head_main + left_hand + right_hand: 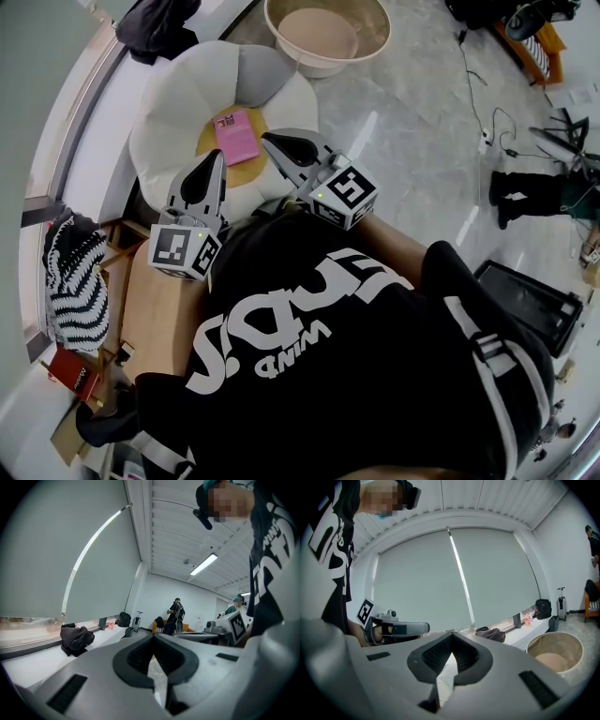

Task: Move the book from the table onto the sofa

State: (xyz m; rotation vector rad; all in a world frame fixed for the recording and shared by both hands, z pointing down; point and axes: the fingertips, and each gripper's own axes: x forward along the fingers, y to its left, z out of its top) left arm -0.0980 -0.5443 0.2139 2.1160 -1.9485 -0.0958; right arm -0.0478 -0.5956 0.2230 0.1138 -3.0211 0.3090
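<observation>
A pink book [236, 134] lies flat on the yellow centre [246, 169] of the white flower-shaped sofa [178, 103] in the head view. My left gripper [217, 157] hovers just left of and below the book, its jaws shut with nothing between them. My right gripper [270, 141] points at the book's right edge from close by, also shut and empty. In the left gripper view the gripper [153, 637] shows its tips met. The right gripper [451, 634] in its own view looks the same, with the left gripper [391, 629] beside it.
A wooden table [164, 309] stands under my arms, with a striped black-and-white cloth [75, 281] at its left. A beige round tub [326, 33] sits on the floor beyond the sofa. Dark clothing [155, 23] lies on the window ledge. A person [176, 616] stands far across the room.
</observation>
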